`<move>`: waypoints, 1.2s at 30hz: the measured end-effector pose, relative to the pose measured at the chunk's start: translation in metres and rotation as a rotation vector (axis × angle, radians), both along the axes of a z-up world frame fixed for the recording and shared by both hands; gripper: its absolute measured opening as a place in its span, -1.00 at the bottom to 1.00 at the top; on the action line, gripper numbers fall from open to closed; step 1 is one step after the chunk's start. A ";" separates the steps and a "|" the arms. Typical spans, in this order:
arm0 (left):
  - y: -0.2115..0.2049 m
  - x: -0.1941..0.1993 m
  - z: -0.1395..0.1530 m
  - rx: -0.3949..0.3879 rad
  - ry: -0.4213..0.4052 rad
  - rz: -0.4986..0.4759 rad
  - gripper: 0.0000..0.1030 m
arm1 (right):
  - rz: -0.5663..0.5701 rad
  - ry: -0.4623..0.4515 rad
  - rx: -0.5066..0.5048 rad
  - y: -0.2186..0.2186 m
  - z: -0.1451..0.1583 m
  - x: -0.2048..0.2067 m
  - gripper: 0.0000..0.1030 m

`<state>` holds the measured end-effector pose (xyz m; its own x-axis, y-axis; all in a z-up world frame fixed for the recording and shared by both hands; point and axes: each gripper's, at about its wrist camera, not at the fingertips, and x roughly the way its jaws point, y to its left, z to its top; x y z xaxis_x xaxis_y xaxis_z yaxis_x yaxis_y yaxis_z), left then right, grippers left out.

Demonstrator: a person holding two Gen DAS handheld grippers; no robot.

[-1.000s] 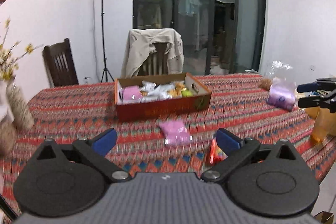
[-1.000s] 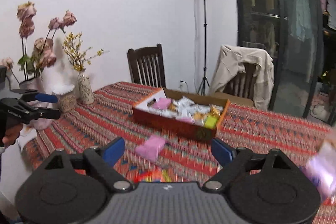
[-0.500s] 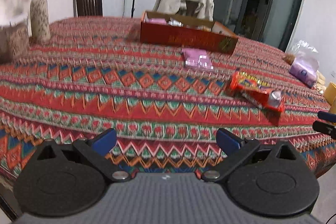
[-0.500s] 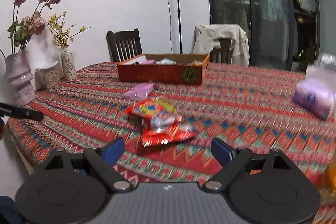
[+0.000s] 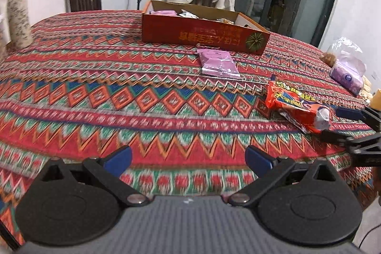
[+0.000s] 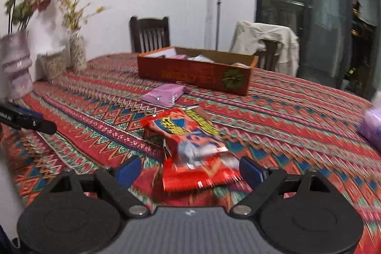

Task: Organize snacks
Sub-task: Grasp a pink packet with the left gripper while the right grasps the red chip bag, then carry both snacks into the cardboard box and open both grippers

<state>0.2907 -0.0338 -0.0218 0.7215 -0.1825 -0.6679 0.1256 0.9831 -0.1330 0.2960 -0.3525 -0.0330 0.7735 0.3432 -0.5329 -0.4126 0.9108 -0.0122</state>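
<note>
Right gripper (image 6: 189, 167) wide, empty, straddling the red snack packets' (image 6: 190, 146) near end.
I judge them light, crinkly, slippery, possibly two stacked (blurred); pinch across the near sealed edge.

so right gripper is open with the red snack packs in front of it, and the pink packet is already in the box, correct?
Not quite. The pink packet lies on the tablecloth in front of the box, not in it; the right wrist view shows it. The right gripper is open, red snack packs before it.

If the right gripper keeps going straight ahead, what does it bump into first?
Probably the red snack packets, lying on the tablecloth right between the open right gripper fingers; depth is hard to judge.
</note>
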 end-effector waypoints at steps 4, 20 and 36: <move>-0.012 0.030 0.003 0.012 -0.017 -0.046 1.00 | 0.033 0.019 -0.085 0.022 -0.009 0.038 0.72; -0.078 0.205 -0.015 0.065 -0.001 -0.095 0.99 | 0.018 0.102 -0.078 0.025 -0.008 0.161 0.70; -0.087 0.174 -0.008 0.138 -0.063 -0.133 0.22 | -0.123 0.104 0.020 0.003 -0.020 0.164 0.12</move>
<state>0.4648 -0.1208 -0.0303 0.7385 -0.1888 -0.6473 0.2593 0.9657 0.0141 0.4604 -0.3495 -0.0530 0.7514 0.2608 -0.6061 -0.2961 0.9542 0.0435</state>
